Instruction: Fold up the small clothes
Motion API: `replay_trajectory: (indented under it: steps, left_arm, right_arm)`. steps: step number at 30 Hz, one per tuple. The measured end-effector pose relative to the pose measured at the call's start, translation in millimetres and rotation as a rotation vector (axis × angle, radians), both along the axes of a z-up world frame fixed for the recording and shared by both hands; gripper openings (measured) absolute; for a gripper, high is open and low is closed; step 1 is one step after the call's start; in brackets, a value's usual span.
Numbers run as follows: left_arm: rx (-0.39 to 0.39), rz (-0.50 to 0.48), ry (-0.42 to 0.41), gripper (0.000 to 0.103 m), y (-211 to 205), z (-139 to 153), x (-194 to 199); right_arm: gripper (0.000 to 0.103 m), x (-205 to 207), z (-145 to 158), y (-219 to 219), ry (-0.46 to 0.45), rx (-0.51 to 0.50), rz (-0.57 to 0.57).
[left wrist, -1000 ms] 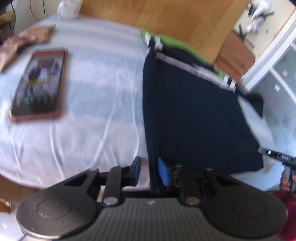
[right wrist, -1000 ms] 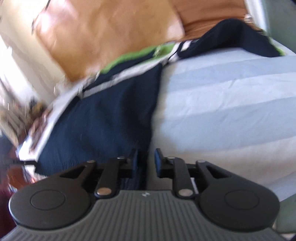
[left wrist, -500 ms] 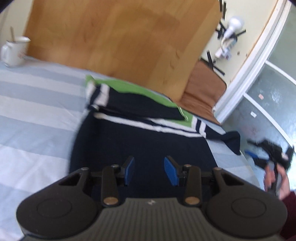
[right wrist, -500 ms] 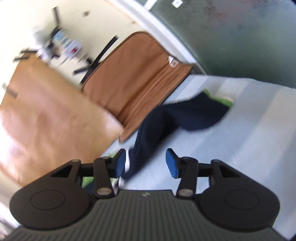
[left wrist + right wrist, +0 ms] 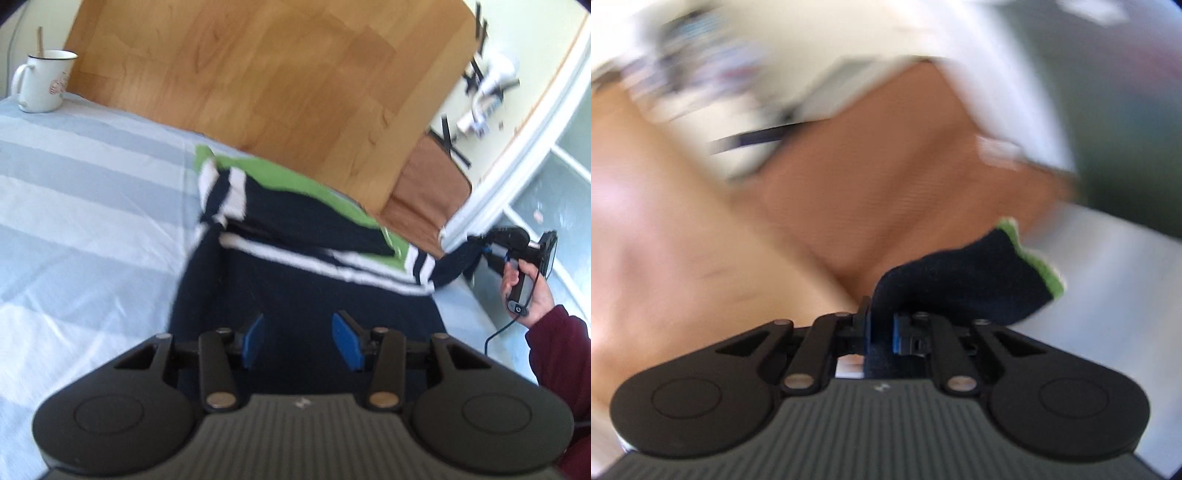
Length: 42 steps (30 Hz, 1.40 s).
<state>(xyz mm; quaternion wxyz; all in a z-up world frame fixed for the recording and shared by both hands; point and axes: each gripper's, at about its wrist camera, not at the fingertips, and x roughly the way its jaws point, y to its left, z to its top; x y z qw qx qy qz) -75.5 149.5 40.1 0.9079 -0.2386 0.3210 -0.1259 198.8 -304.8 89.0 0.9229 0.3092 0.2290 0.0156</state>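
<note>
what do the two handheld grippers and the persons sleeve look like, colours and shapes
The left gripper and right gripper match: black linkage arms with silver pivot pins, two round black discs on a ribbed grey body with a small pale logo, and blue pads on the fingers. From the left wrist view, the right gripper has a black handle trailing a thin black cable. The sleeve is dark maroon.

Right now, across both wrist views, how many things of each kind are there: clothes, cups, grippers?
Clothes: 1, navy knit sweater with white and green stripes, one sleeve end pinched in the right gripper.
Cups: 1, white enamel mug on the blue striped sheet.
Grippers: 2, the right gripper and the left gripper, which is open over the sweater.
Total: 4.
</note>
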Motion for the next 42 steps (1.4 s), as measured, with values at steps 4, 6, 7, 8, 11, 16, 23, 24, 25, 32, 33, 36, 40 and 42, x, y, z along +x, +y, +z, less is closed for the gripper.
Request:
replay_trajectory:
  steps: [4, 6, 7, 8, 11, 16, 23, 24, 25, 32, 33, 36, 40, 42]
  left_arm:
    - [-0.051, 0.059, -0.028, 0.042, 18.1, 2.2, 3.0]
    - [-0.062, 0.084, -0.029, 0.045, 25.4, 1.7, 3.5]
    - [-0.066, 0.094, -0.026, 0.046, 28.4, 0.7, 3.4]
    - [-0.068, 0.102, -0.019, 0.046, 31.3, -0.4, 4.0]
    - [-0.071, 0.113, 0.000, 0.047, 38.7, -3.4, 5.8]
    - [-0.042, 0.104, -0.004, 0.052, 42.2, -0.7, 13.9]
    - [0.021, 0.116, -0.058, 0.061, 42.6, 16.8, 62.5]
    - [0.031, 0.128, -0.063, 0.061, 44.5, 19.0, 73.1]
    - [0.040, 0.147, -0.065, 0.064, 47.0, 20.0, 84.3]
    - [0.030, 0.239, 0.041, 0.070, 58.2, -3.9, 151.9]
    - [0.038, 0.234, 0.055, 0.070, 56.2, -7.6, 156.7]
    - [0.061, 0.216, 0.075, 0.068, 48.9, -13.4, 164.7]
    - [0.064, 0.211, 0.062, 0.068, 45.5, -12.8, 167.1]
    - [0.073, 0.209, 0.050, 0.068, 42.8, -10.1, 166.5]
  right_arm:
    - [0.013, 7.6, 41.4, 133.0, -0.192, -0.264, 0.352]
    - [0.014, -2.0, 37.6, 201.8, -0.254, -0.385, 0.538]
    - [0.015, -8.9, 26.5, 232.6, -0.265, -0.432, 0.631]
    - [0.017, -16.6, 8.9, 262.3, -0.253, -0.484, 0.725]
    - [0.035, -42.3, -64.1, 325.3, -0.104, -0.700, 1.000]
    - [0.066, -84.3, -89.2, 294.1, -0.119, -0.753, 1.030]
    - [0.065, -62.0, -51.0, 166.4, -0.116, -0.524, 0.635]
    - [0.065, -52.9, -49.4, 155.9, -0.083, -0.496, 0.574]
    - [0.065, -41.3, -50.1, 147.1, -0.057, -0.467, 0.529]
    - [0.032, 16.8, -83.4, 151.1, 0.098, -0.512, 0.515]
    - [0.020, 22.5, -87.0, 148.1, 0.119, -0.521, 0.505]
    - [0.010, 17.9, -83.7, 125.0, 0.033, -0.491, 0.419]
    - [0.010, 18.2, -102.4, 102.6, 0.107, -0.469, 0.292]
    - [0.017, 10.4, -97.6, 101.2, 0.092, -0.463, 0.272]
